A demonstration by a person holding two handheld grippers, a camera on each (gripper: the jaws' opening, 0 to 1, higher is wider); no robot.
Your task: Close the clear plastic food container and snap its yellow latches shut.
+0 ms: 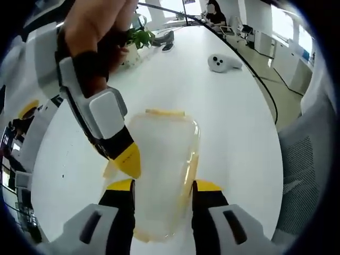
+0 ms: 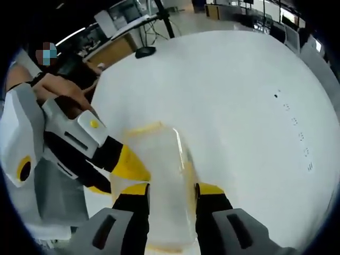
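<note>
Straddling the container (image 1: 162, 170) with both tools, left tool (image 1: 162, 186) and right tool (image 2: 171, 190) wide; I risk it skidding on the desk (image 1: 212, 106) if the 12 o'clock latch (image 1: 165, 112) is pressed unevenly.

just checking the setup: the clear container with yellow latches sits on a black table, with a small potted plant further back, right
Not quite: the table is white, not black, as the left gripper view shows. The clear container with yellow latches does sit on it, with a small potted plant further back.

Both grippers' fingers (image 1: 123, 194) apart
</note>
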